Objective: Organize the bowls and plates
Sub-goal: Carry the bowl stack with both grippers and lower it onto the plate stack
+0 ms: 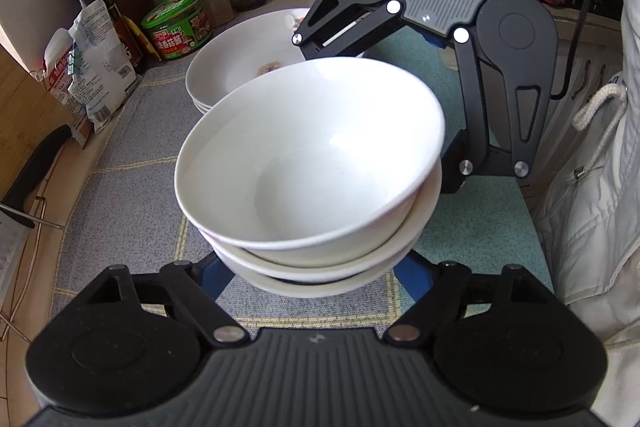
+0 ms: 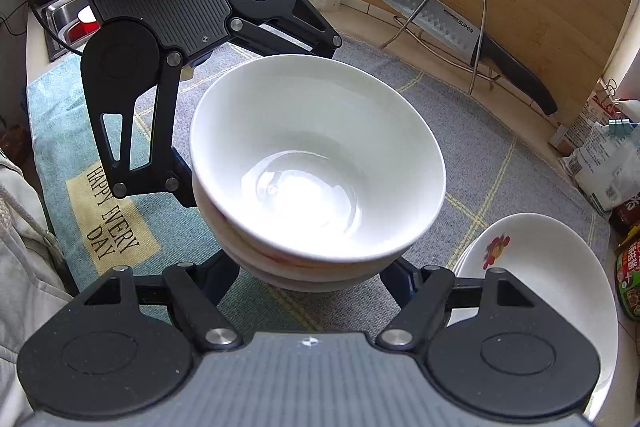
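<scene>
There, in the middle of the grey cloth (image 1: 132, 163), sat a stack of white bowls (image 1: 308, 163), with the top one tilted. The left gripper (image 1: 316, 279) had its fingers spread wide on both sides of the stack's bottom. The right gripper (image 2: 310, 281) was spread the same way from the other side. A pile of white plates (image 1: 240, 55) sat just behind the bowls.
</scene>
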